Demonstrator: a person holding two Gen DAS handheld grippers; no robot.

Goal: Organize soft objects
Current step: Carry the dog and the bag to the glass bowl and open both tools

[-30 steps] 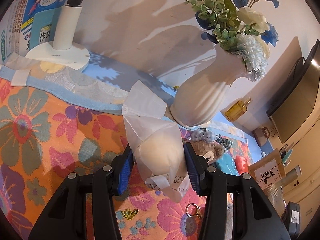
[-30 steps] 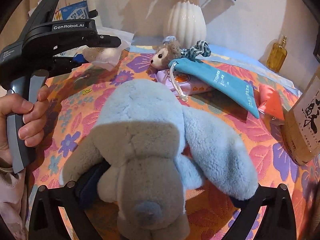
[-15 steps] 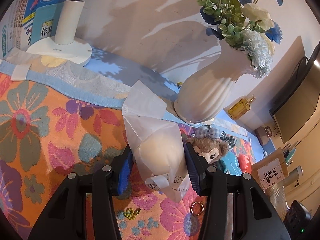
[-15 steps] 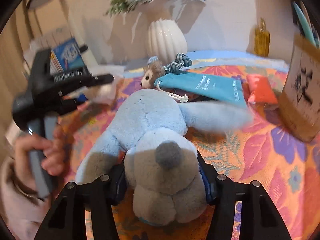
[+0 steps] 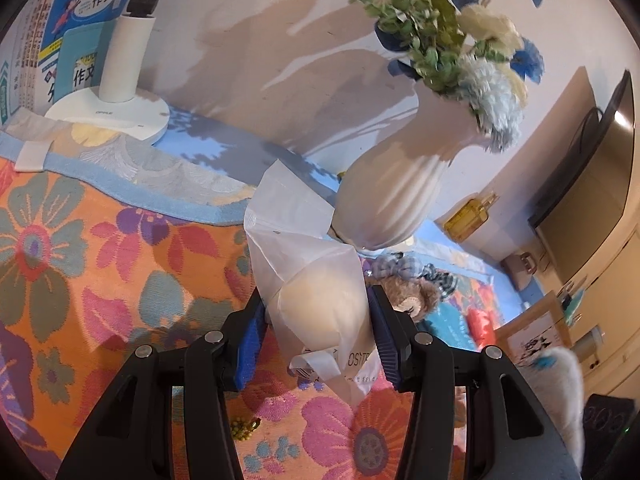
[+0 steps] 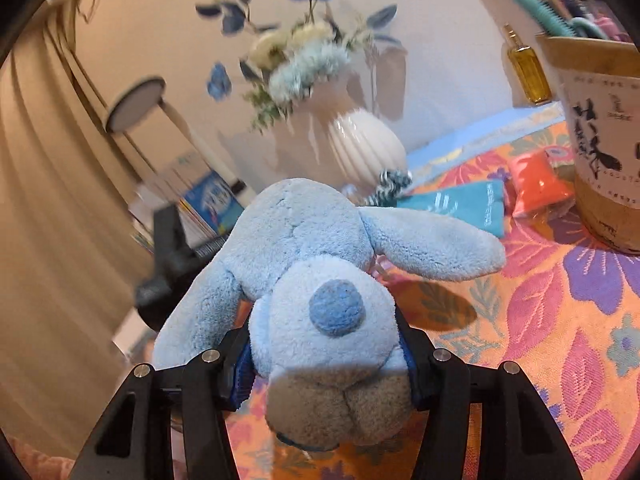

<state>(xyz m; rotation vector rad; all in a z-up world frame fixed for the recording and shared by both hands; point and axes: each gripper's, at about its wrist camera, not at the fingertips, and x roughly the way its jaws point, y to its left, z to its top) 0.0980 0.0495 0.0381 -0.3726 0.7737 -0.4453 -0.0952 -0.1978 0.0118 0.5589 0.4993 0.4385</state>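
Note:
My left gripper is shut on a cream puff sealed in a frosted plastic bag, held above the flowered cloth. My right gripper is shut on the muzzle of a light blue plush dog, lifted off the cloth with its ears hanging out to both sides. A small brown plush bear with a checked bow lies by the vase. A teal drawstring pouch and an orange packet lie on the cloth behind the dog. The dog's ear tip shows at the right edge of the left wrist view.
A white ribbed vase with flowers stands at the back. A white lamp base and books are at the left. A printed cardboard tub stands right, an amber bottle behind it. A curtain hangs left.
My right gripper closed on the blue dog's muzzle, raised it off the cloth and rolled, so the view swung left. The left gripper kept its hold on the bagged puff and stayed put.

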